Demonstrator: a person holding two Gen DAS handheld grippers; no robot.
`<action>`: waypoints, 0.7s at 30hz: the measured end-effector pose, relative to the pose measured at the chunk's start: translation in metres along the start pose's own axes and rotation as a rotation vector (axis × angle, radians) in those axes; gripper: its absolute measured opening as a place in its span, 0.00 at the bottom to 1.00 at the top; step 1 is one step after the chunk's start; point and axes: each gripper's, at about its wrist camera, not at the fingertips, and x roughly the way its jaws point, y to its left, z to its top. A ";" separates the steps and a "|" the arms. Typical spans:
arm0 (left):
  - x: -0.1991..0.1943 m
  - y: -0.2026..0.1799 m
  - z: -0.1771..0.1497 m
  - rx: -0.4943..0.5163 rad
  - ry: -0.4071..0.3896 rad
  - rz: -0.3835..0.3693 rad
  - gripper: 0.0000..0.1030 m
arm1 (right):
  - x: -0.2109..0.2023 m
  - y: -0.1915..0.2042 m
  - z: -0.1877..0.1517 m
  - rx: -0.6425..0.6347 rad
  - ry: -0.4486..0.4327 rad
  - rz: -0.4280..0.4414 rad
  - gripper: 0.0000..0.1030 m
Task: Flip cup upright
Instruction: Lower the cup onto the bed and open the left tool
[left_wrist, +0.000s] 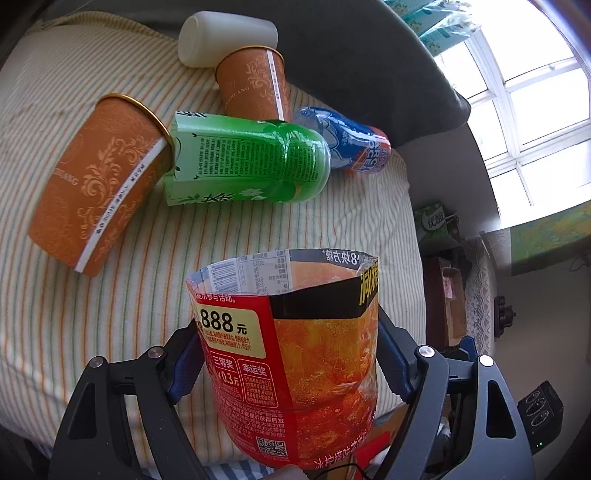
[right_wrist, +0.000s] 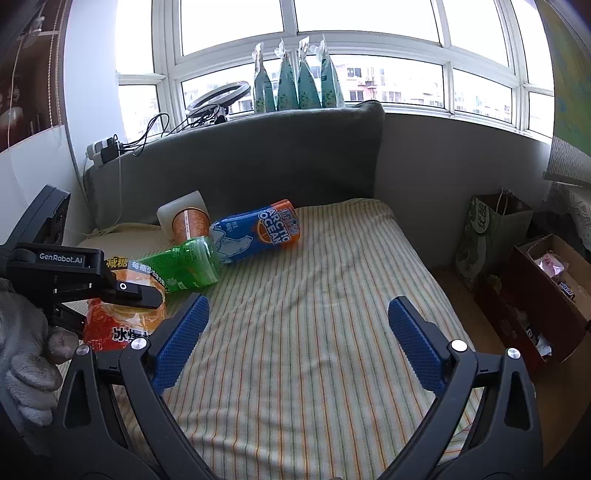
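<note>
My left gripper (left_wrist: 288, 354) is shut on a red-orange cut bottle cup (left_wrist: 295, 354), held with its open end facing away from the camera; it also shows in the right wrist view (right_wrist: 122, 325). On the striped bed lie a green cup (left_wrist: 243, 162), a blue-orange Arctic Ocean cup (left_wrist: 351, 142), two orange paper cups (left_wrist: 96, 181) (left_wrist: 255, 83) and a white cup (left_wrist: 225, 37). My right gripper (right_wrist: 295, 336) is open and empty above the striped bed sheet (right_wrist: 314, 314), to the right of the cups.
A grey headboard cushion (right_wrist: 258, 166) stands behind the bed, with a window behind it. A green paper bag (right_wrist: 487, 236) and an open cardboard box (right_wrist: 546, 291) stand on the floor to the right. Cables and a power strip (right_wrist: 107, 149) are at the back left.
</note>
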 end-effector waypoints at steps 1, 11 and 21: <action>0.002 -0.002 0.001 0.006 0.006 0.001 0.79 | 0.000 -0.001 0.000 0.003 -0.001 0.000 0.97; -0.001 -0.014 0.009 0.063 0.006 0.006 0.80 | 0.005 -0.002 -0.001 0.015 0.009 0.034 0.97; -0.031 -0.025 0.020 0.124 -0.082 0.015 0.80 | 0.012 0.008 0.003 0.004 0.038 0.120 0.97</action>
